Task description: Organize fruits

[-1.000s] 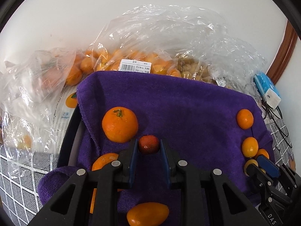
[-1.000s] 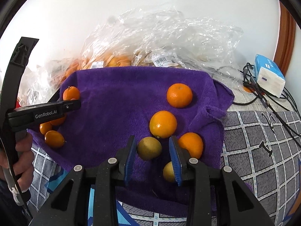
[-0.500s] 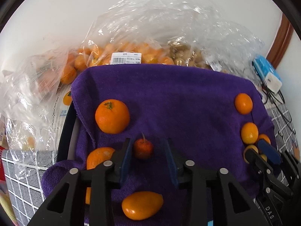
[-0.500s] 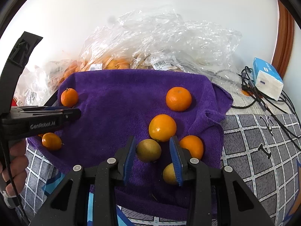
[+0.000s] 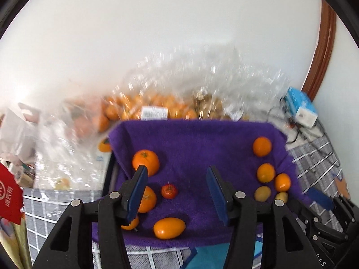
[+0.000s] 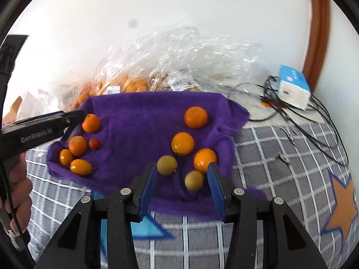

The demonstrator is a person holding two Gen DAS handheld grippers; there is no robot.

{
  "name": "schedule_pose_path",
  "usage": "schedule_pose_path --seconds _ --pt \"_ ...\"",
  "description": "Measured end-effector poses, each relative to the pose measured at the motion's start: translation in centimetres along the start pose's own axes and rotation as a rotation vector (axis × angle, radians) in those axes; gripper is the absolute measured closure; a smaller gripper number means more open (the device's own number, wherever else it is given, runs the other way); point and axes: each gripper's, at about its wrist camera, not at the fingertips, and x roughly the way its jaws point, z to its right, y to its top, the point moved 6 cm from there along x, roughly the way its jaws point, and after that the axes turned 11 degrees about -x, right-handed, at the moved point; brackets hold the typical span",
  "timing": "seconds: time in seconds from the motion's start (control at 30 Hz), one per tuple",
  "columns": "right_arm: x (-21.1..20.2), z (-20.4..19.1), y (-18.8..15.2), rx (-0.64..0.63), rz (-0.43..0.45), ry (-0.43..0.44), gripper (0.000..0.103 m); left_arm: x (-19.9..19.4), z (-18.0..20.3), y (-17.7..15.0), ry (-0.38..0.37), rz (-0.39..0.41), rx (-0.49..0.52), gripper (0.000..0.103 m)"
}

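Observation:
A purple towel (image 5: 202,139) (image 6: 139,121) holds two groups of fruit. On its left lie a small red fruit (image 5: 169,191) (image 6: 94,144), several oranges (image 5: 145,161) and an oval orange fruit (image 5: 169,228). On its right lie oranges (image 6: 182,143) and two yellow-green fruits (image 6: 167,165) (image 6: 194,180). My left gripper (image 5: 177,186) is open and empty, raised above the red fruit. My right gripper (image 6: 181,182) is open and empty, just in front of the yellow-green fruits. The left gripper's side also shows in the right wrist view (image 6: 44,127).
Clear plastic bags of oranges (image 5: 134,109) (image 6: 125,83) lie behind the towel against the white wall. A blue-white box (image 6: 294,89) and black cables (image 6: 280,109) sit at the right. A grey checked cloth (image 6: 280,157) covers the table. A red packet (image 5: 9,195) is at far left.
My left gripper let go of the small red fruit, opened wide and pulled back and up. My right gripper opened, left the yellow-green fruit on the towel and drew back.

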Motion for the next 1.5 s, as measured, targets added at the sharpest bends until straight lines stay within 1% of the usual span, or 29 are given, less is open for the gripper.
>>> schedule_pose_path --seconds 0.03,0.1,0.2,0.3,0.43,0.57,0.6,0.63,0.7,0.77,0.8,0.87,0.97,1.03,1.07,1.17,1.23,1.37,1.5 --pt "-1.0 0.2 -0.1 0.006 0.001 -0.003 0.054 -1.4 0.1 -0.1 -0.001 0.023 0.008 0.048" --pt "-2.9 0.4 -0.3 0.0 0.012 -0.025 0.051 -3.0 0.1 -0.6 -0.002 0.044 0.014 0.046" --pt "-5.4 0.3 -0.8 -0.006 0.043 -0.055 0.046 -6.0 -0.3 -2.3 -0.002 0.06 0.015 0.045" --pt "-7.9 0.5 -1.9 0.009 0.072 -0.061 0.045 -8.2 -1.2 -4.4 0.0 0.065 -0.017 0.045" --pt "-10.4 0.4 -3.7 0.022 0.079 -0.054 0.042 -11.4 -1.8 -7.2 -0.065 0.05 -0.059 0.046" --pt "-13.3 0.3 -5.2 0.022 0.097 -0.063 0.042 -14.7 -2.0 -9.1 -0.055 0.096 -0.072 0.045" --pt "-14.0 0.3 -5.6 0.023 0.107 -0.068 0.037 -15.4 -1.9 -9.6 -0.045 0.109 -0.07 0.045" --pt "-14.4 0.3 -5.8 0.023 0.116 -0.072 0.027 -16.0 -1.9 -9.9 -0.033 0.12 -0.067 0.04" --pt "-16.0 0.5 -6.5 0.03 0.153 -0.082 0.017 -17.0 -1.8 -10.7 -0.02 0.133 -0.067 0.033" --pt "-17.4 0.9 -7.1 0.044 0.18 -0.084 0.014 -18.2 -1.7 -11.4 -0.018 0.154 -0.062 0.028" --pt "-17.9 1.0 -7.2 0.047 0.183 -0.084 0.012 -18.7 -1.7 -11.8 -0.009 0.163 -0.061 0.024" --pt "-18.9 1.2 -7.8 0.052 0.191 -0.084 0.011 -19.6 -1.6 -12.2 -0.004 0.177 -0.062 0.022" --pt "-20.7 1.3 -8.5 0.036 0.217 -0.118 0.007 -20.8 -1.3 -12.8 -0.017 0.182 -0.071 0.021" --pt "-21.9 1.2 -8.8 0.011 0.237 -0.149 0.002 -21.6 -1.0 -13.2 -0.025 0.189 -0.07 0.016" --pt "-22.4 1.1 -9.0 0.002 0.241 -0.16 0.0 -22.0 -0.8 -13.4 -0.031 0.192 -0.065 0.015" --pt "-23.1 1.3 -9.4 0.002 0.24 -0.173 0.0 -22.7 -0.4 -14.0 -0.024 0.193 -0.065 0.013" --pt "-23.4 1.5 -9.7 0.006 0.233 -0.182 0.0 -23.3 -0.2 -14.2 -0.016 0.209 -0.057 0.01" --pt "-23.8 1.6 -10.2 0.006 0.236 -0.178 0.0 -24.0 0.1 -14.4 -0.01 0.232 -0.053 0.009" --pt "-23.6 1.7 -10.3 0.004 0.228 -0.177 0.0 -24.0 0.2 -14.4 -0.007 0.228 -0.057 0.009"
